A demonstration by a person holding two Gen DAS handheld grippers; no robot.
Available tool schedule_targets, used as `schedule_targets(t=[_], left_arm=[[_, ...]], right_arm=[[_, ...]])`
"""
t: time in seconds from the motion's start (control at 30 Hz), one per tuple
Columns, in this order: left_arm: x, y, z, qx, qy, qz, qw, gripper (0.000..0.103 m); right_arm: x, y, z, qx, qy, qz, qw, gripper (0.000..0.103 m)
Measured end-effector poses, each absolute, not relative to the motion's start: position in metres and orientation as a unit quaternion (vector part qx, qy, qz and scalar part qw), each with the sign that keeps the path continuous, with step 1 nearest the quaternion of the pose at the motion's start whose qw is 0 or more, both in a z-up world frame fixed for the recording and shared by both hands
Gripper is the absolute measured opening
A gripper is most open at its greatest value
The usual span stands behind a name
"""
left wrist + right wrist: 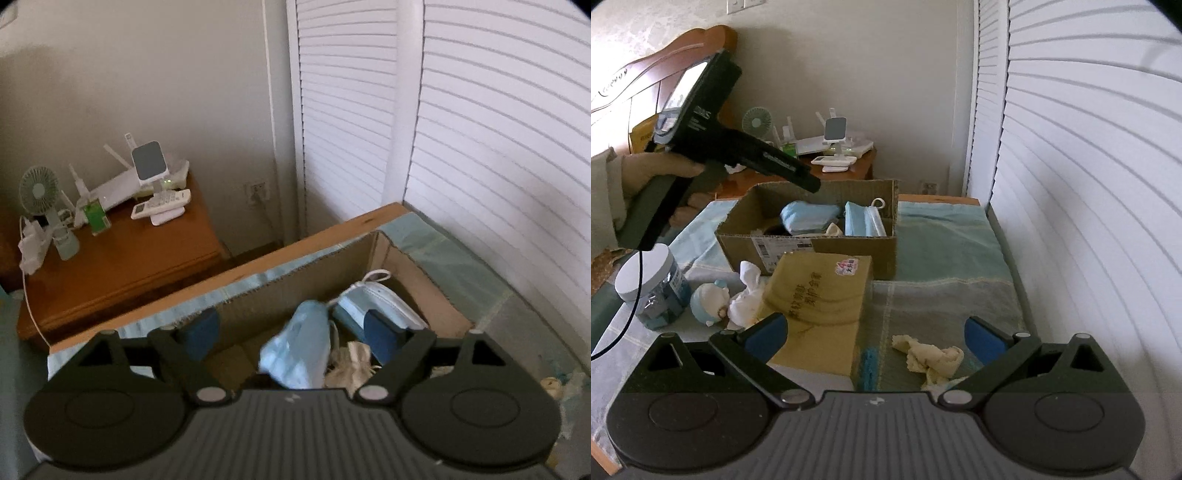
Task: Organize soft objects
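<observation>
Cardboard box (827,243) on the bed holds a blue cloth (299,347) and face masks (380,302), left gripper (291,332) spread open and empty above them, right gripper (875,330) open over a crumpled yellow rag (931,356) beside a tissue pack (820,295).

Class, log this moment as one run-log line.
left tool: open, over cardboard box | right tool: open, near cream cloth | blue pouch: in box

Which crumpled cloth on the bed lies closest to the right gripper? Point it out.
The yellowish crumpled cloth, lying between the right gripper's open fingers. The white crumpled cloth sits farther left, beside the small blue plush toy.
</observation>
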State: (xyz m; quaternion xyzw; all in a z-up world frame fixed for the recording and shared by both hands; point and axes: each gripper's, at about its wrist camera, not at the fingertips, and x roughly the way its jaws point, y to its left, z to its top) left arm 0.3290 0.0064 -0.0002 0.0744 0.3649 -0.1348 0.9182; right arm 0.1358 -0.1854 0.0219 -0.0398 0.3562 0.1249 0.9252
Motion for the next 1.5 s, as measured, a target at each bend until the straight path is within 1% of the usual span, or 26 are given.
schedule_targets(t=[0.3, 0.47, 0.87, 1.17, 1.4, 1.5], left_arm=[[0.265, 0.013, 0.02, 0.083, 0.347, -0.138, 0.924, 0.087], [0.224, 0.019, 0.022, 0.074, 0.336, -0.146, 0.928, 0.087], [0.133, 0.029, -0.005, 0.049, 0.339, -0.146, 0.928, 0.088], [0.113, 0.029, -0.036, 0.05, 0.358, -0.14, 0.922, 0.088], [0.113, 0.023, -0.047, 0.06, 0.364, -0.154, 0.917, 0.088], [0.115, 0.02, -0.05, 0.059, 0.368, -0.161, 0.914, 0.088]], right_arm=[[0.123, -0.191, 0.021, -0.044, 0.357, 0.123, 0.925, 0.103], [0.11, -0.189, 0.014, -0.055, 0.363, 0.126, 0.922, 0.103], [0.084, -0.186, -0.01, -0.077, 0.391, 0.132, 0.907, 0.103], [0.079, -0.18, -0.044, -0.093, 0.434, 0.113, 0.889, 0.103], [0.094, -0.174, -0.046, -0.087, 0.43, 0.102, 0.893, 0.103], [0.101, -0.168, -0.047, -0.093, 0.424, 0.095, 0.896, 0.101]])
